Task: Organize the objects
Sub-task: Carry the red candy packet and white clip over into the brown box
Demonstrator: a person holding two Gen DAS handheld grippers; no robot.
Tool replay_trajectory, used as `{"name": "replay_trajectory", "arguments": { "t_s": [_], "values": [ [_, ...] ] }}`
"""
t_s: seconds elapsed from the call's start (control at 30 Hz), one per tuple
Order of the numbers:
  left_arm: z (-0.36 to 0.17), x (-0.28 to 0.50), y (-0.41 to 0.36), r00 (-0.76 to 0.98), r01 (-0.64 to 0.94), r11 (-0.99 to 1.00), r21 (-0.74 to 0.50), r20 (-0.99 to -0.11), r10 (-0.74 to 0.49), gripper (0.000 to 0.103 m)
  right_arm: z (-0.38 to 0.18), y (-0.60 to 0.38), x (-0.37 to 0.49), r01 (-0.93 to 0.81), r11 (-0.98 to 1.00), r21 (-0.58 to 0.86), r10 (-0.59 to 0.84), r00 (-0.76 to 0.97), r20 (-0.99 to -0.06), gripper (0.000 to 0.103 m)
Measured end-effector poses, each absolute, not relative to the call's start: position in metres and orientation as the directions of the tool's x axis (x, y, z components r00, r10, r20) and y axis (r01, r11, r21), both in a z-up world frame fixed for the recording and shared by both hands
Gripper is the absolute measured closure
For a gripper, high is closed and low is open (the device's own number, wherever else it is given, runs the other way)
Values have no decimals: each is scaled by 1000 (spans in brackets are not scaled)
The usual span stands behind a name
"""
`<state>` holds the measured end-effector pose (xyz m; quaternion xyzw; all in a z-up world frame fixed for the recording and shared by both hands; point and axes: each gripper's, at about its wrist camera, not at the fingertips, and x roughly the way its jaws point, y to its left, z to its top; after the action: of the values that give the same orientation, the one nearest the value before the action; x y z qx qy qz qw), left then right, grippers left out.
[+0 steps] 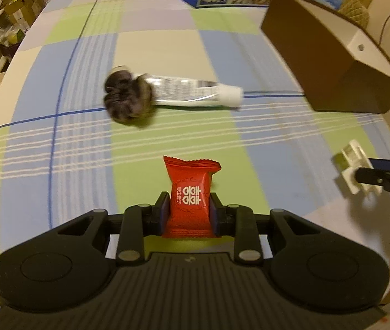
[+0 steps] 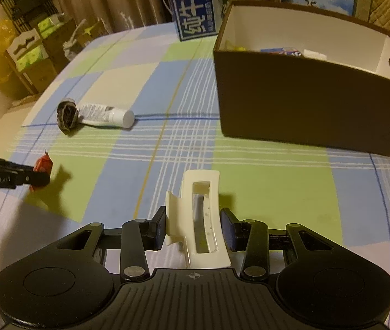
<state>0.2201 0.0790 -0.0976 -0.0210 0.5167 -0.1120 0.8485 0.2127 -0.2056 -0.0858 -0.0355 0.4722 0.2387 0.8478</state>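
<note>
At the bottom middle of the left wrist view, the left tool point(image 1: 188, 214) is clamped on a red candy packet point(image 1: 190, 195). The packet stands upright between the two pads, above the checked cloth of the tabletop point(image 1: 263, 55).

At the bottom middle of the right wrist view, the right tool point(image 2: 193, 227) is clamped on a white hair clip point(image 2: 199, 220). The clip also shows at the right edge of the left wrist view, held in the air.

Farther up, in the middle of the left wrist view, a dark scrunchie point(image 1: 128, 97) lies on the tabletop. It touches the flat end of a white tube point(image 1: 195, 92), which lies on its side with its cap pointing right. Both are blurry. Nothing lies between the tools and these two things.

At the upper right stands a brown box point(image 2: 305, 104) with white walls inside. A few small things lie in it, but they are too small to tell. Its dark front wall stands tall between the right tool and the inside.

Behind it, at the top of the frame, stands a blue carton point(image 2: 192, 13) with white writing.
</note>
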Motion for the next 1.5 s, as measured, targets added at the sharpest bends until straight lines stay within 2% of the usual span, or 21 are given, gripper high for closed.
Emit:
{"name": "replay_trajectory", "arguments": {
  "t_s": [0.3,0.9,1.2,1.5],
  "values": [
    [-56,210,18,478,246,951,-188,-830,-288,79,-60,-242,207,-417,885,210,407,469,-784,65],
    [-3,248,-114,540,393,898,-197,-741,-399,79,-4,-353,247,-320,901,292,430,573,-698,65],
    [15,293,-165,567,398,896,-199,-715,-410,79,26,-383,295,-375,889,264,452,619,-642,65],
    [8,350,-206,540,364,909,-201,-750,-382,78,28,-384,353,-470,856,215,490,605,-627,65]
  ]
}}
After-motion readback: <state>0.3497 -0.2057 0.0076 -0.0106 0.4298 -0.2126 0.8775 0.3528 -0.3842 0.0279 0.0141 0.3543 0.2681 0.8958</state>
